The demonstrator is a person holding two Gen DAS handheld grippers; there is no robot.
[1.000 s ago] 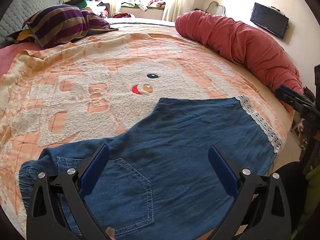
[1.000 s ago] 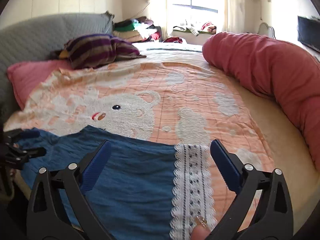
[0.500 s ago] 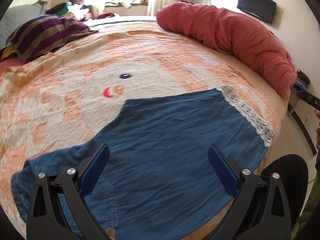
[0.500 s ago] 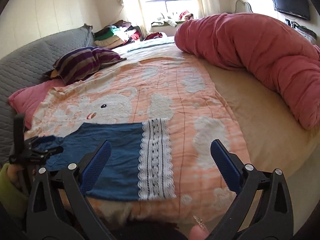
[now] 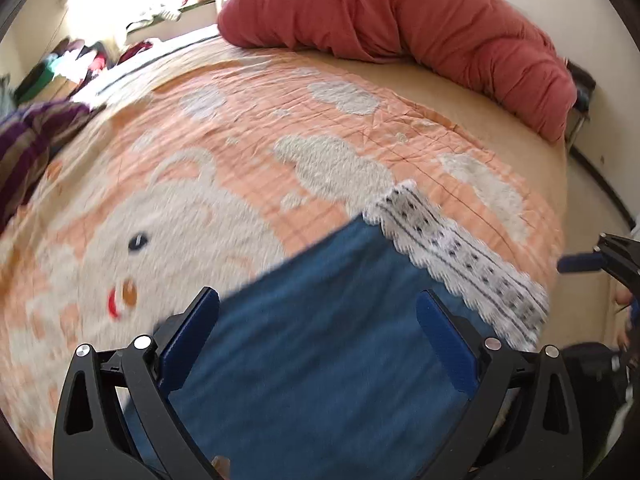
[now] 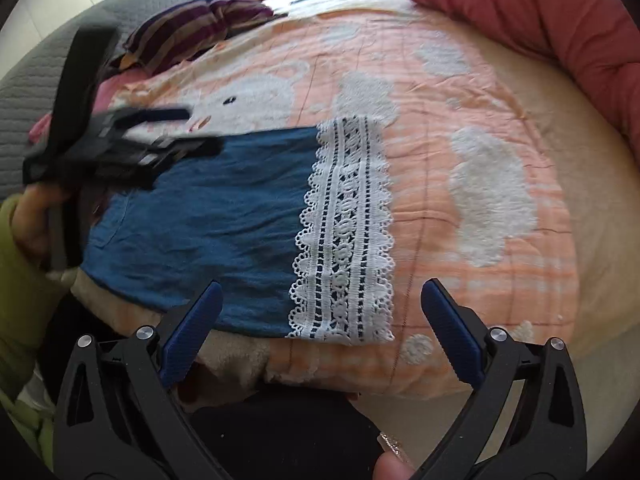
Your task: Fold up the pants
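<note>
Blue denim pants (image 6: 224, 216) lie flat near the bed's front edge, their white lace hem (image 6: 346, 232) at the right end. In the left wrist view the same pants (image 5: 320, 344) fill the lower middle, with the lace hem (image 5: 460, 252) running to the right. My left gripper (image 5: 318, 316) hovers open over the denim, holding nothing. It also shows blurred in the right wrist view, as the left gripper (image 6: 120, 148) above the pants' left part. My right gripper (image 6: 318, 308) stands open above the front edge near the lace hem, empty.
An orange blanket (image 6: 440, 128) with a white bear covers the bed. A long red bolster (image 5: 420, 28) lies along the far right side. A striped purple pillow (image 6: 196, 32) and grey headboard (image 6: 28, 92) sit at the left. A hand and green sleeve (image 6: 20, 280) hold the left gripper.
The left gripper has swung right along the pants toward the lace hem. The right gripper has pulled back and turned left, so the whole leg and hem now lie ahead of it.
</note>
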